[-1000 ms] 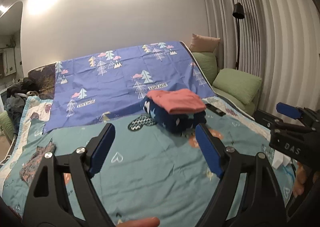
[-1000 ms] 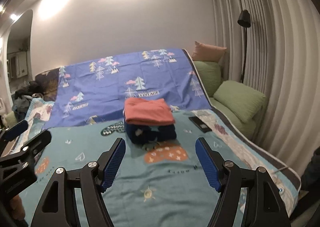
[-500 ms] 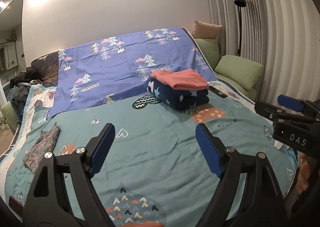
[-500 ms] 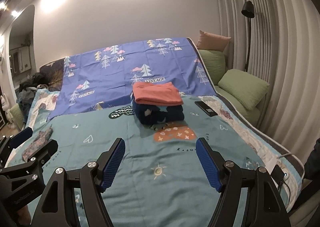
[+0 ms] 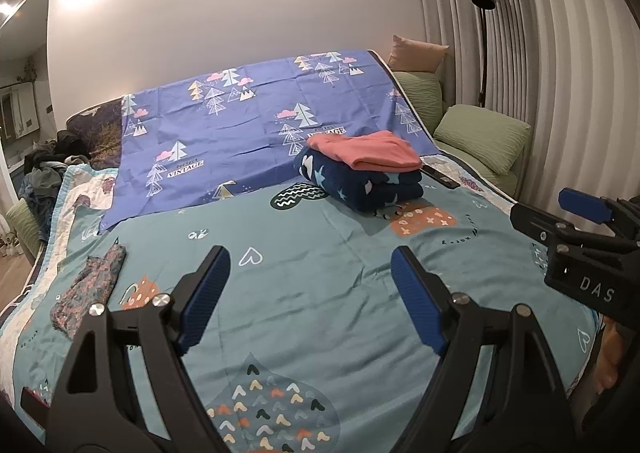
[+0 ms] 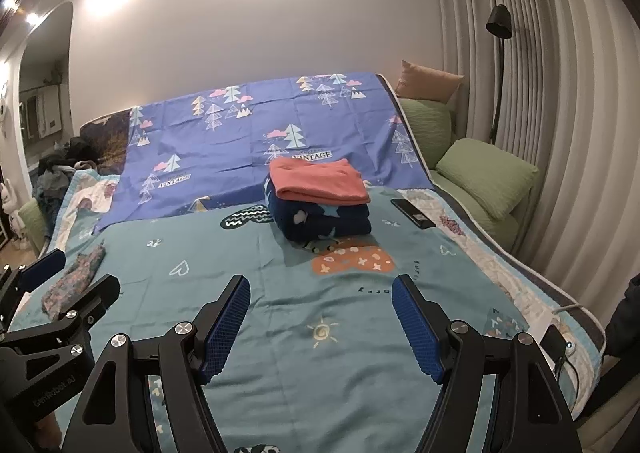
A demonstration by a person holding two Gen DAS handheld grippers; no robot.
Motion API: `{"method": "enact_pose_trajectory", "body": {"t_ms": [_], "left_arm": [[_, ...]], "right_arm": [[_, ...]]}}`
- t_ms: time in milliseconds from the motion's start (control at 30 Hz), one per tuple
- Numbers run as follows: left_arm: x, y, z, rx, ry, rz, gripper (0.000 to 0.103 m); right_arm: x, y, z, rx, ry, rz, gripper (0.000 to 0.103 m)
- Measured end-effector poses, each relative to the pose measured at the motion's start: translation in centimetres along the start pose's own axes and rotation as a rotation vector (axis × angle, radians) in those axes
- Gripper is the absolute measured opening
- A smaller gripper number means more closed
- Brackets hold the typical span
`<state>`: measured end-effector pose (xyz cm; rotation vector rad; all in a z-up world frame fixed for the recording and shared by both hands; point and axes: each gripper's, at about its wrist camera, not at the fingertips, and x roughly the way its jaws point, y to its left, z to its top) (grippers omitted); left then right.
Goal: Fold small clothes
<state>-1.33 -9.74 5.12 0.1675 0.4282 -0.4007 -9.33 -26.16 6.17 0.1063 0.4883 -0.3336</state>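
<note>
A folded pink garment (image 5: 366, 151) (image 6: 318, 181) lies on top of a folded navy star-print garment (image 5: 360, 183) (image 6: 320, 219) on the teal bedspread (image 5: 304, 253) (image 6: 280, 265). A small dark floral garment (image 5: 90, 285) (image 6: 74, 279) lies unfolded near the bed's left edge. My left gripper (image 5: 310, 295) is open and empty, held above the bedspread well short of the stack. My right gripper (image 6: 322, 323) is open and empty too, also back from the stack. Each gripper shows at the edge of the other's view.
A blue tree-print sheet (image 5: 248, 121) (image 6: 256, 125) covers the far half of the bed. A black phone (image 6: 412, 213) lies right of the stack. Green cushions (image 6: 486, 171), a floor lamp (image 6: 498, 25) and curtains stand to the right. A clothes pile (image 5: 44, 169) sits far left.
Both grippers have pulled back and risen from the stack, so more of the bedspread shows. The floral garment has come into the right wrist view. Both stay open.
</note>
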Motion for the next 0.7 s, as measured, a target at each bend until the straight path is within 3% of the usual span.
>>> {"method": "enact_pose_trajectory", "body": {"t_ms": [700], "left_arm": [[-0.80,-0.14,0.27,-0.007,-0.017,-0.001,0.083]], "right_arm": [[-0.81,0.10,-0.16,0.000,-0.017,-0.016,0.075]]}}
